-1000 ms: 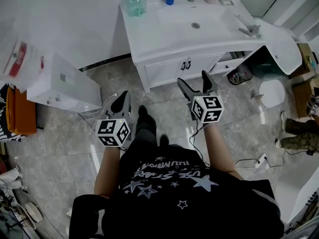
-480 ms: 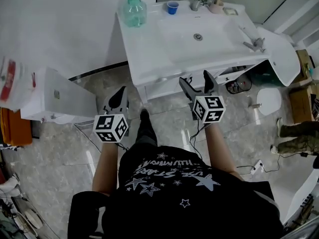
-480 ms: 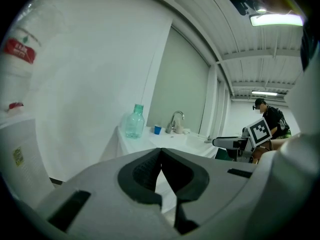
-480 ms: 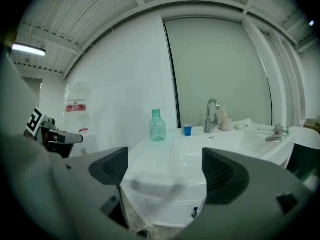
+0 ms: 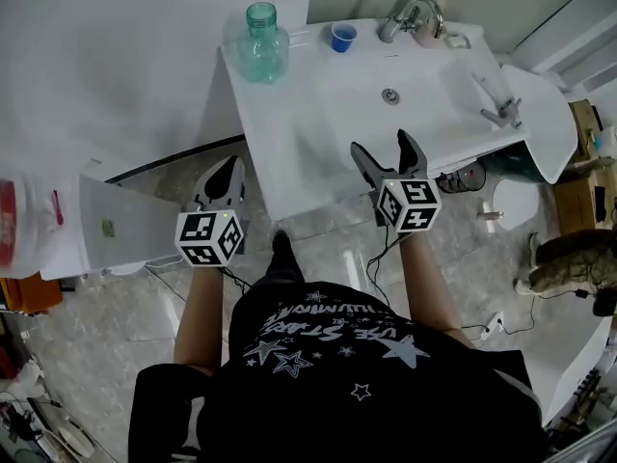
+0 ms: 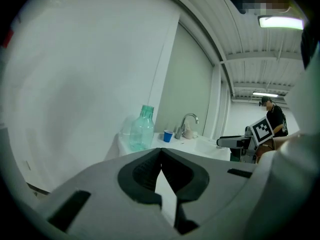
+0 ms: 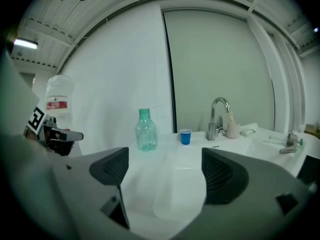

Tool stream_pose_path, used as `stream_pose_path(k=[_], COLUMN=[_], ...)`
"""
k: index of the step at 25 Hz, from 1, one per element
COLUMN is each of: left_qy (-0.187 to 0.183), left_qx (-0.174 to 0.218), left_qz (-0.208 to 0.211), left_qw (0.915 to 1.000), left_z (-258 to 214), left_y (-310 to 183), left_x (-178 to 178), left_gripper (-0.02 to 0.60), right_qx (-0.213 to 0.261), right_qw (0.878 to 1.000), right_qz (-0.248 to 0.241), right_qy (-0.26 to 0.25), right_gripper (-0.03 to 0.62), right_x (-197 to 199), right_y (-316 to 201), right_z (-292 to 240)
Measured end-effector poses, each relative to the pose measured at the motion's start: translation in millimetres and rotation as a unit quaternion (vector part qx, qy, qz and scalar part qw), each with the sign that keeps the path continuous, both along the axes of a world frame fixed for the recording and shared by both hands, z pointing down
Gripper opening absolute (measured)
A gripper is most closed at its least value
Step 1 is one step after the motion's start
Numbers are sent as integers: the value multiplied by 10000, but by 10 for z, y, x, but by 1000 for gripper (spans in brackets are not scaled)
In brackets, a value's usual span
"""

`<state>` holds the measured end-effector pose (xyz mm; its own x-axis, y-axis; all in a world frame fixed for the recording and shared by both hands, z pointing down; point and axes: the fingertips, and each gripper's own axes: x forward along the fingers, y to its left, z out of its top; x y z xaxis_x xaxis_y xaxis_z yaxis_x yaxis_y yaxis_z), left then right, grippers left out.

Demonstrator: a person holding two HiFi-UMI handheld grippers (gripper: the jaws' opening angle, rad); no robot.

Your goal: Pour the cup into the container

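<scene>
The task has not really begun; by my judgement all steps are still to do. The left gripper [image 5: 224, 170] has its fingers [image 6: 145, 166] closed together at the tips, with nothing between them. The right gripper [image 5: 381, 148] has its fingers [image 7: 222, 176] wide apart and also holds nothing. The blue cup [image 5: 342, 36] stands upright on the white table [image 5: 289, 123], far ahead of both pairs of fingers and well apart from them, near the faucet [image 5: 410, 15]. In the right gripper view the cup [image 7: 185, 136] appears inside the open gap, a little toward the right finger, and the green bottle [image 7: 145, 130] appears toward the left finger. In the left gripper view the bottle [image 6: 142, 129] is beyond the closed tips, slightly to their left. I take this bottle for the container, but that is only a guess. What remains: to reach the cup, to close on it, to carry it to the bottle's mouth and to tip it there.
</scene>
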<state>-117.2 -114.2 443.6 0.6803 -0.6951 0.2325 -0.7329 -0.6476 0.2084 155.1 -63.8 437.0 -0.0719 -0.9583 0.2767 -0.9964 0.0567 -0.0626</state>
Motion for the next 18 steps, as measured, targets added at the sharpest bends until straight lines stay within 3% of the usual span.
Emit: stream_pose_path(k=[11, 18], left_qy=[100, 163], left_qx=[-113, -69], left_qz=[101, 221], left_qw=[9998, 9996], left_z=[35, -6], left_y=[-928, -1240], left_x=[-35, 75], left_gripper=[9, 10], right_qx=[-54, -87], right_qw=[9994, 9991], right_qz=[329, 375], right_qy=[85, 183], right_gripper=[413, 411], right_x=[172, 271], right_y=[-930, -1191], right_z=[-50, -64])
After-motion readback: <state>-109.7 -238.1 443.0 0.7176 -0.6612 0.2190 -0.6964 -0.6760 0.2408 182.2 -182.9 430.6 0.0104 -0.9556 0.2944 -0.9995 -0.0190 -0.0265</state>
